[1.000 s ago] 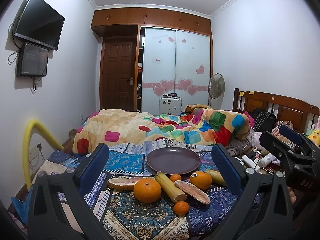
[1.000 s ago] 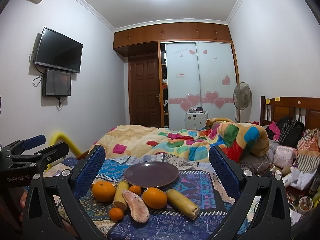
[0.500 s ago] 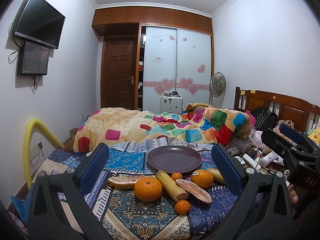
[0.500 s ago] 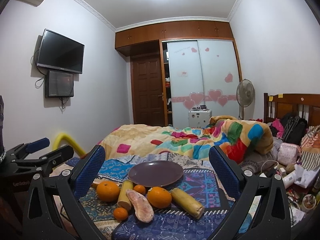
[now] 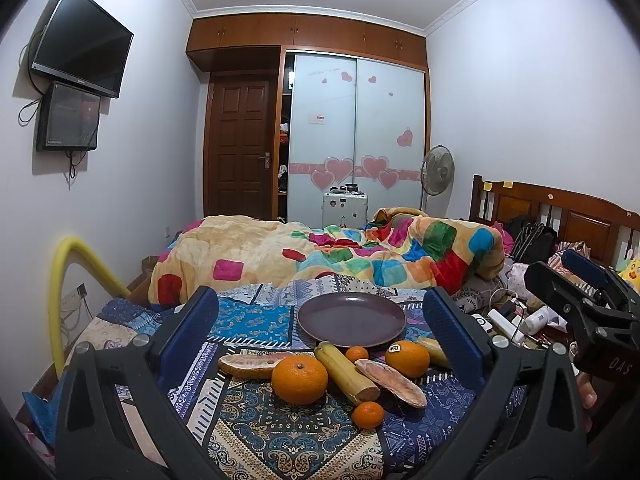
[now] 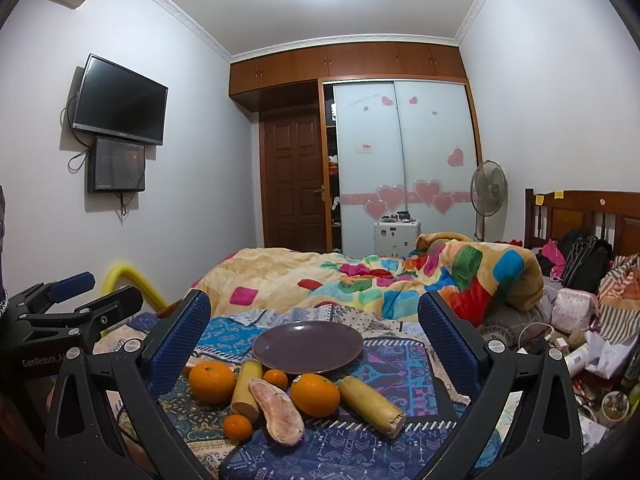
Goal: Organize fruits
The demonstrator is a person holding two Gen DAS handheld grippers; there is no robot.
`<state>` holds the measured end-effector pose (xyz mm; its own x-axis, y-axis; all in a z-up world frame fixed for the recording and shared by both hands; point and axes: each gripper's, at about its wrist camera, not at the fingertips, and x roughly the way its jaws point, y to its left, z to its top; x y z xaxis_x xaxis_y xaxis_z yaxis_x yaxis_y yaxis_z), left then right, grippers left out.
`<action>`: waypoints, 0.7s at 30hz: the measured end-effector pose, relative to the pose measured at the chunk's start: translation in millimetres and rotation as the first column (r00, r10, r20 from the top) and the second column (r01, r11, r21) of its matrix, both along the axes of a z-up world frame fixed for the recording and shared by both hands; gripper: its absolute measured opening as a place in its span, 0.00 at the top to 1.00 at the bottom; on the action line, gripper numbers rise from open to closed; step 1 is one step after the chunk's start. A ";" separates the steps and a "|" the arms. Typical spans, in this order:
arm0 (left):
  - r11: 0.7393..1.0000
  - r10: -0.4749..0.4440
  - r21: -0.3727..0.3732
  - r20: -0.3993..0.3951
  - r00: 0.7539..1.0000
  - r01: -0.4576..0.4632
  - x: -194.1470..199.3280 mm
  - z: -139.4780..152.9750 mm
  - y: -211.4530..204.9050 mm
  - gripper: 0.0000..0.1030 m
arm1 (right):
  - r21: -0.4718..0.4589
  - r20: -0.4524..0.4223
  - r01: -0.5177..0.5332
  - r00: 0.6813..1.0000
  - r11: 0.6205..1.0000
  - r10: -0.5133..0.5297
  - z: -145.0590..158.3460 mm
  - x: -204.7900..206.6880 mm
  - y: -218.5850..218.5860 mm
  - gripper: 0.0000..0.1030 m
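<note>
Bedroom, fruit laid out on a patterned cloth (image 5: pixel 280 432) over the bed. Landmark: the purple plate (image 5: pixel 351 319), bare, sitting flat on the cloth.

Just in front of the plate: a small mandarin (image 5: pixel 357 354) almost touching its rim, a stickered orange (image 5: pixel 407 358) beside that, and a yellow cane piece (image 5: pixel 345 372) angled toward the viewer. Farther out from the plate, a large orange (image 5: pixel 299 379), a pinkish peel slice (image 5: pixel 390 377), a second small mandarin (image 5: pixel 368 414). To the plate's left-front lies another slice (image 5: pixel 252 364). In the right wrist view a second cane piece (image 6: pixel 370 405) lies to the plate's right-front.

Left gripper (image 5: pixel 326 344) hangs short of the fruit, blue fingers (image 5: pixel 188 336) spread wide, nothing between them. Right gripper (image 6: pixel 314 344) likewise: fingers (image 6: pixel 448 340) wide apart, holding nothing, framing the plate and the whole pile.

Behind the plate, a bunched colourful quilt (image 5: pixel 340 256) crowds the bed. To the plate's right, clutter of bottles and cables (image 5: pixel 516 320) beside the wooden headboard (image 5: pixel 560 216). Far behind: wardrobe with heart stickers (image 5: pixel 356 140), standing fan (image 5: pixel 438 168), brown door (image 5: pixel 240 148). Left wall carries a television (image 5: pixel 80 40); a yellow foam tube (image 5: pixel 68 272) arcs below.
</note>
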<state>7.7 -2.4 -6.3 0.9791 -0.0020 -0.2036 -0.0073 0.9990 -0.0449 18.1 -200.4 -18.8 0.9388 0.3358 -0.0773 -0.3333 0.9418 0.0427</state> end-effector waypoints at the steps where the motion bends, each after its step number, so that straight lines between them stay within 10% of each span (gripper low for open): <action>1: 1.000 0.000 -0.001 0.001 1.000 0.000 -0.2 0.1 0.9 0.00 | 0.000 0.000 -0.001 1.000 1.000 0.001 0.0 0.0 0.1 0.00; 21: 1.000 0.004 -0.003 0.003 1.000 -0.004 0.1 0.6 2.9 0.00 | -0.003 0.001 -0.002 1.000 1.000 0.002 0.6 0.4 1.6 0.00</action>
